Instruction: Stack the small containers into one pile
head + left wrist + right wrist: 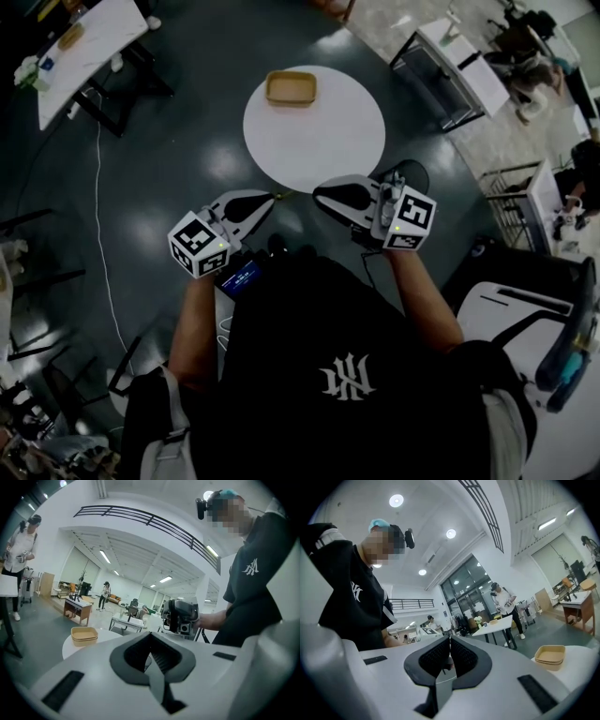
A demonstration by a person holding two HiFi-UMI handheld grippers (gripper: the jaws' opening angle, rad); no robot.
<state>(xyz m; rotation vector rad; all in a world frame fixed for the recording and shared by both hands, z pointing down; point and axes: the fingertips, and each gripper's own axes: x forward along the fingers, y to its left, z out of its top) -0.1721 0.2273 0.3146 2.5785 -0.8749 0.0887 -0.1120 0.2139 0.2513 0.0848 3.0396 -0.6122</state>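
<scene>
Head view: empty tan containers (291, 87) stacked on white table (319, 141); left tongs (270, 200) and right tongs (318, 193) closed, holding nothing.

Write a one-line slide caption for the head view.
Shut, empty left gripper and right gripper near the round white table; tan containers stacked at its far side.
</scene>
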